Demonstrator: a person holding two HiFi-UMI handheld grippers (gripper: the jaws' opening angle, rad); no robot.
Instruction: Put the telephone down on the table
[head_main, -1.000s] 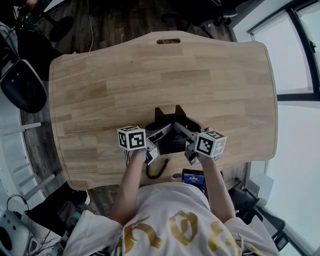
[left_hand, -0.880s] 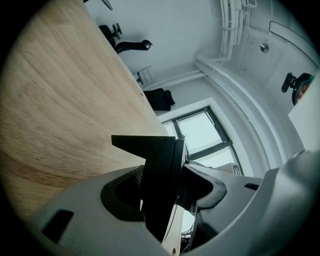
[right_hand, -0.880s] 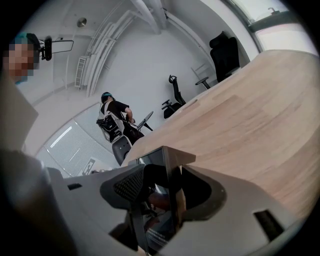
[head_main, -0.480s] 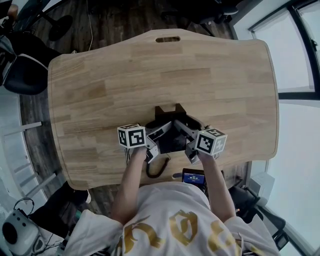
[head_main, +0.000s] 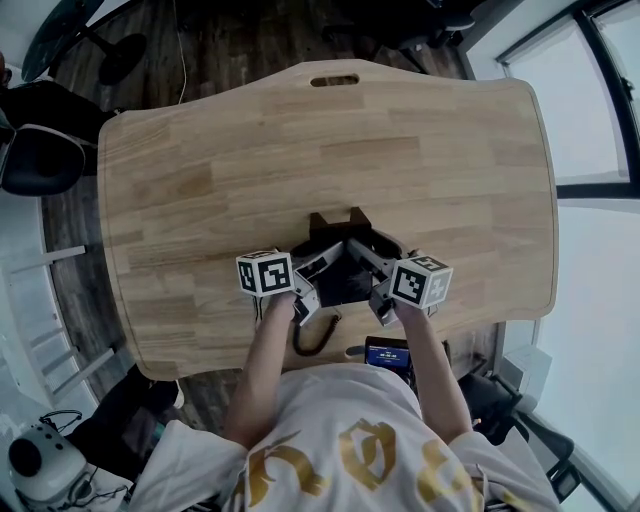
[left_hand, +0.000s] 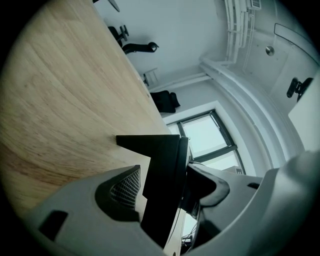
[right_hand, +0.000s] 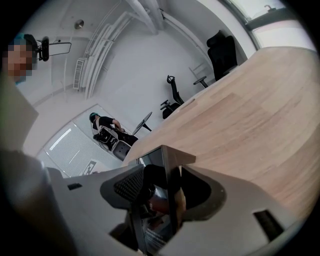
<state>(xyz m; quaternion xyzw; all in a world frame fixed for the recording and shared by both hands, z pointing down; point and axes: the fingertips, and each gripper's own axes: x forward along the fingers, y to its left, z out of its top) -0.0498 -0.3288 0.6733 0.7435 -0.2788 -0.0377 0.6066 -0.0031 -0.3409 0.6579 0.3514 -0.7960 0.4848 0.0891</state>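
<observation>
**Head view: telephone down, left side letting go**

My one telephone stands on the table, close to its near edge and about midway along it. My left gripper is opening, with the black panel between its jaws and a sliver of gap at one pad. My right gripper clamps the opposite side. Best, I judge, to hold the right steady until the left clears, then back straight out. Count: one telephone, one coiled cord, two grippers.

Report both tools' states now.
Left tool: opening, black angular plastic telephone between its jaws, with a gap showing on one side.
Right tool: closed on the telephone.
</observation>
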